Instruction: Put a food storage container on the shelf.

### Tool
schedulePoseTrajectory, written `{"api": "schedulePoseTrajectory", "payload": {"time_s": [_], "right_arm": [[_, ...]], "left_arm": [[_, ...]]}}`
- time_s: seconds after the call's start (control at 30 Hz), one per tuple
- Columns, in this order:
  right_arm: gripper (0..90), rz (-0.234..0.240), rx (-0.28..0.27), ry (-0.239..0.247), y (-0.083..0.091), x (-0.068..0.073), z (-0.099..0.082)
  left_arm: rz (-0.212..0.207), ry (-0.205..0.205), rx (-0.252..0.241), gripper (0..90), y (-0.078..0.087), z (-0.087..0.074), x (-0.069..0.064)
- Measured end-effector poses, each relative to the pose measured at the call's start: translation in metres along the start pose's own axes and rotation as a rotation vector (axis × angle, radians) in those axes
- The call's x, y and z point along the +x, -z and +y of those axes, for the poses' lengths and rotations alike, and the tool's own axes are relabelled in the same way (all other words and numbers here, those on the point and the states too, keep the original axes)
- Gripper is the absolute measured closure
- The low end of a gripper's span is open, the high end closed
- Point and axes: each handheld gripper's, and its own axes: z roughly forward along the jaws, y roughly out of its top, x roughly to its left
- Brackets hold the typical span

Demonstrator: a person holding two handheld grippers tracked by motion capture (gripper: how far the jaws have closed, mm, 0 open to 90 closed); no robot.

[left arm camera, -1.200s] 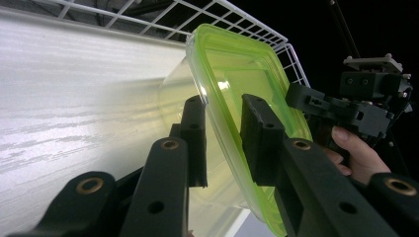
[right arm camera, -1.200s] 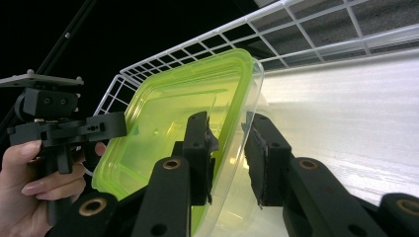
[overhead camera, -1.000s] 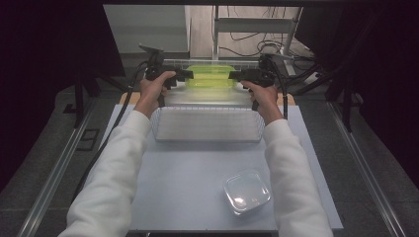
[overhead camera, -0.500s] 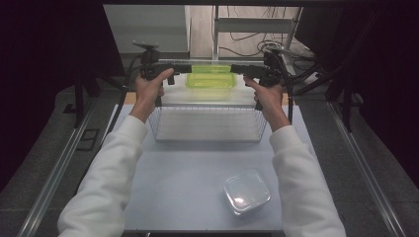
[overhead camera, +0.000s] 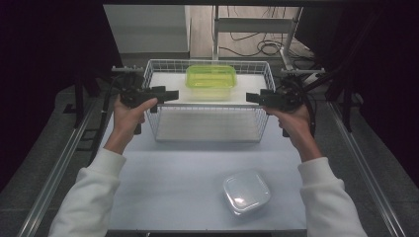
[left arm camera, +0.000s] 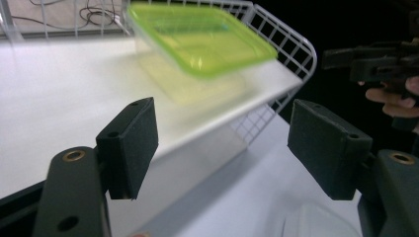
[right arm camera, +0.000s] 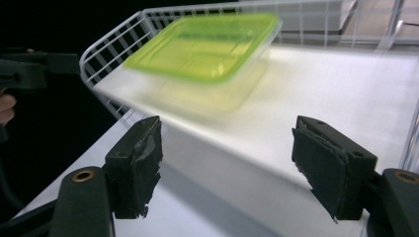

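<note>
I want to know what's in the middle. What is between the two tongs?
In the high view, the wire basket with the green-lidded box sits between them.

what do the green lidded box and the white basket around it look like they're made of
Rectangular box with lime-green lid: likely glossy translucent plastic; the lid shines and its clear base lets the shelf show through. White grid basket: seemingly coated metal wire, thin crossing rods with a matte white finish.

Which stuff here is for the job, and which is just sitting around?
For the job:
- green-lidded box, on the white shelf
- wire basket
- left gripper and right gripper, both open, holding nothing

Just sitting around:
- clear lidded box at the table's near edge
- cables on the floor behind
</note>
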Motion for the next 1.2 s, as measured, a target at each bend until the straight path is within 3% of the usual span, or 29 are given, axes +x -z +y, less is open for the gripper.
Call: {"api": "schedulePoseTrajectory", "payload": {"time_s": [0.17, 0.27, 0.4, 0.43, 0.57, 0.73, 0.87, 1.0, 1.13, 1.2], "right_arm": [[29.1, 0.002, 0.034, 0.043, 0.007, 0.006, -0.021], [30.0, -0.005, 0.064, 0.092, 0.011, 0.011, -0.042], [30.2, 0.000, 0.087, 0.108, 0.013, 0.014, -0.059], [30.3, 0.006, 0.092, 0.114, 0.015, 0.016, -0.069], [30.2, 0.017, 0.110, 0.120, 0.018, 0.019, -0.083], [30.2, 0.020, 0.171, 0.143, 0.017, 0.021, -0.110], [30.3, 0.033, 0.194, 0.145, 0.014, 0.021, -0.125], [30.3, 0.047, 0.206, 0.147, 0.012, 0.020, -0.129], [30.3, 0.043, 0.219, 0.154, 0.009, 0.018, -0.131], [30.3, 0.045, 0.227, 0.146, 0.007, 0.016, -0.133]], "left_arm": [[-0.005, -0.050, 0.032, 27.4, 0.009, -0.019, -0.014], [-0.009, -0.086, 0.070, 27.4, 0.014, -0.035, -0.024], [0.010, -0.116, 0.134, 27.4, 0.017, -0.063, -0.030], [0.024, -0.118, 0.146, 27.8, 0.018, -0.074, -0.031], [0.029, -0.127, 0.167, 28.4, 0.020, -0.089, -0.032], [0.040, -0.129, 0.225, 28.6, 0.018, -0.118, -0.032], [0.061, -0.139, 0.272, 28.6, 0.016, -0.129, -0.029], [0.063, -0.120, 0.270, 29.0, 0.016, -0.133, -0.026], [0.084, -0.135, 0.282, 29.1, 0.015, -0.136, -0.026], [0.064, -0.108, 0.266, 29.6, 0.014, -0.136, -0.024]]}}
